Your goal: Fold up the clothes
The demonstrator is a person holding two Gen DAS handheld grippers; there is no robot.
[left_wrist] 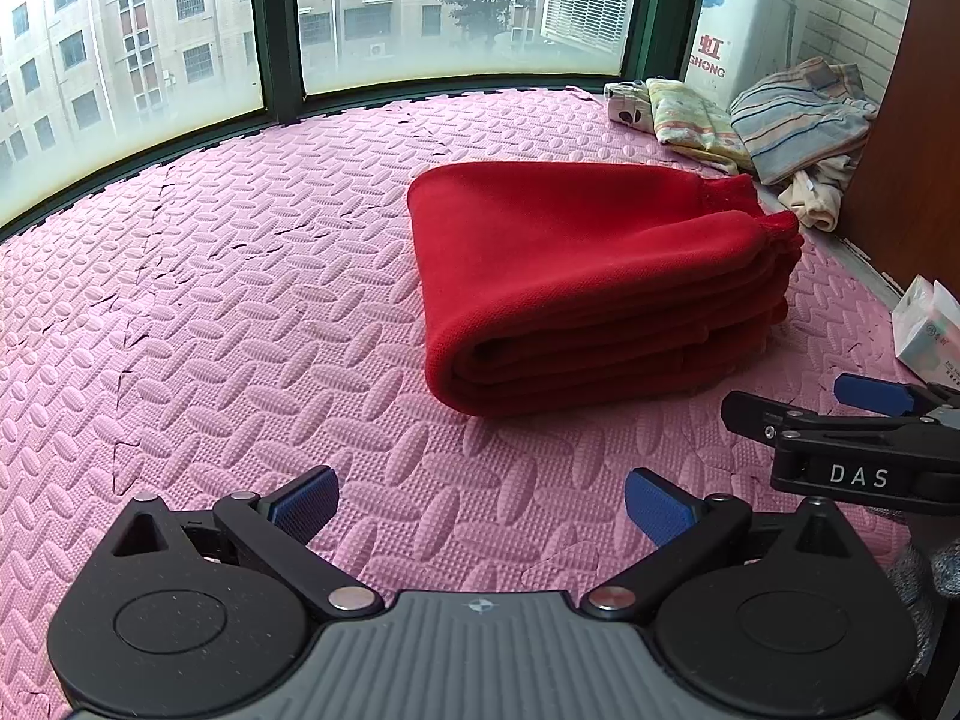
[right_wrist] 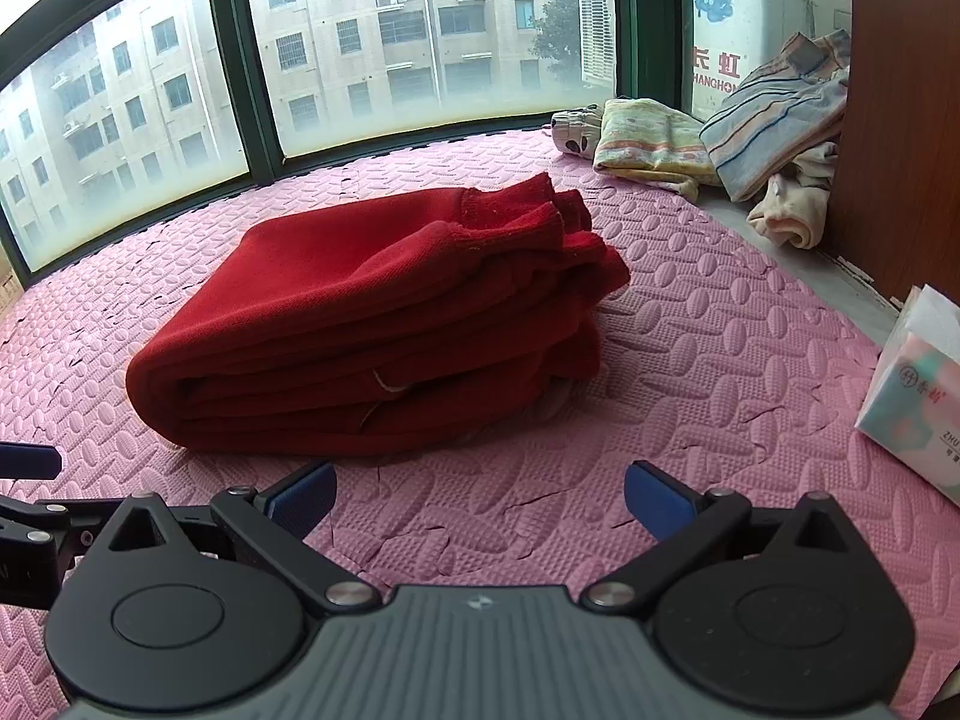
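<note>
A red garment (left_wrist: 594, 282) lies folded into a thick stack on the pink foam mat (left_wrist: 240, 300); its ribbed cuffs bunch at the far right end (right_wrist: 540, 222). My left gripper (left_wrist: 480, 507) stands open a short way in front of the stack, nothing between its blue pads. My right gripper (right_wrist: 479, 501) is also open and empty, just short of the red garment (right_wrist: 372, 324). In the left wrist view the right gripper shows as a black arm marked DAS (left_wrist: 864, 438) at the right edge. The left gripper's blue tip (right_wrist: 27, 461) pokes in at the left of the right wrist view.
A heap of other clothes, yellow patterned (left_wrist: 696, 117) and striped (left_wrist: 804, 114), lies in the far right corner by a brown cabinet (left_wrist: 912, 138). A tissue pack (right_wrist: 918, 396) sits at the mat's right edge. Windows (left_wrist: 150, 42) run along the back.
</note>
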